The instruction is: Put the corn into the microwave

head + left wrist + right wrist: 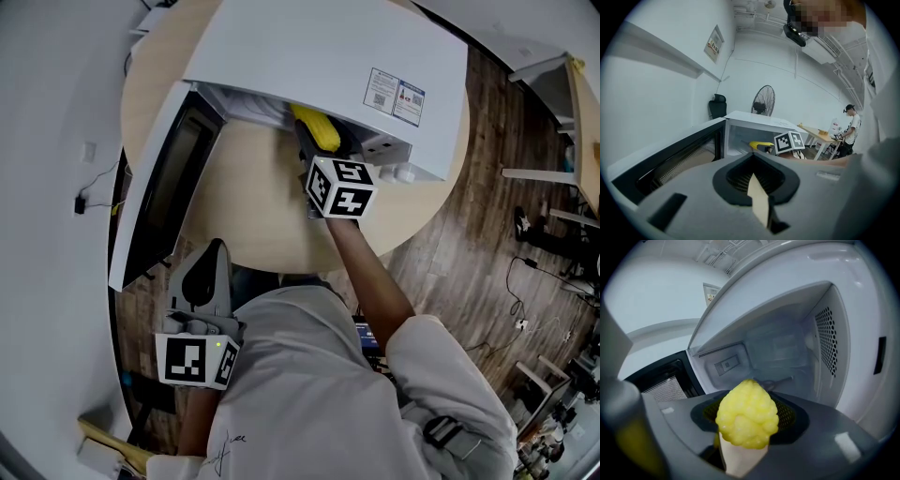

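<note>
We carry a yellow, knobbly cob of corn point(316, 127) to the mouth of the white box-shaped microwave oven point(309, 47), which stands on a round pale-wood table point(272, 220). The right gripper point(309, 150) has its jaws spread wide and clamped on the cob, tip forward, so that it can go in lengthwise. The oven's dark glass-fronted door point(164, 187) is swung fully out to the left, leaving the way in clear. In the right gripper view the bare grey cavity point(778, 348) lies directly ahead, and the cob hangs at its threshold, not yet set down. The left gripper point(208, 272) waits low beside the door, its jaws drawn together on nothing, apparently held back out of the way. We judge that what remains is to reach in, lower and let go.
</note>
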`<state>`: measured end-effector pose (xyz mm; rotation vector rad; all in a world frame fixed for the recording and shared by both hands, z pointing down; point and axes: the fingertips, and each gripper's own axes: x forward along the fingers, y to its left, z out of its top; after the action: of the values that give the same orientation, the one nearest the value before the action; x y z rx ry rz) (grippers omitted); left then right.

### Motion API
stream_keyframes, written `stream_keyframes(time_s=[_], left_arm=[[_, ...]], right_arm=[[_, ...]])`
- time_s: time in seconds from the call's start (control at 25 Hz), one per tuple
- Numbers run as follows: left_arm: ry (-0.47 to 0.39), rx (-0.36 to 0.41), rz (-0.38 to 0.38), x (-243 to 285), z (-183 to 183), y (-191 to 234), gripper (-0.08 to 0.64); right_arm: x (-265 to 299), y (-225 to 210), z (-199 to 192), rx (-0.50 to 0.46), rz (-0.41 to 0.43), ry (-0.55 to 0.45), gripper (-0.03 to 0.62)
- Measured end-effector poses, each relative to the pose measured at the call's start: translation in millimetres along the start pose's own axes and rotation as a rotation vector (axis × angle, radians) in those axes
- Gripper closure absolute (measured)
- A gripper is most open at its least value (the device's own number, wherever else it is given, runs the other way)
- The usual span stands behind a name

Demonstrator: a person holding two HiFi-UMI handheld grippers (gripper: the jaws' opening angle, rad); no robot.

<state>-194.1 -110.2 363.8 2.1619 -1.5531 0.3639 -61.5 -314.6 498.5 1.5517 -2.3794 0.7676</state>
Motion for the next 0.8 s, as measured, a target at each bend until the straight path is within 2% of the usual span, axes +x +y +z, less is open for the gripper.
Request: stream_keyframes(time_s=[0.8], left_arm=[[0.025,-0.008,-0.004,5.4,-3.6,11.0,0.572]], right_arm=[[39.5,-20.9,10.2,-0.132,-0.115,-0.001,0.333]])
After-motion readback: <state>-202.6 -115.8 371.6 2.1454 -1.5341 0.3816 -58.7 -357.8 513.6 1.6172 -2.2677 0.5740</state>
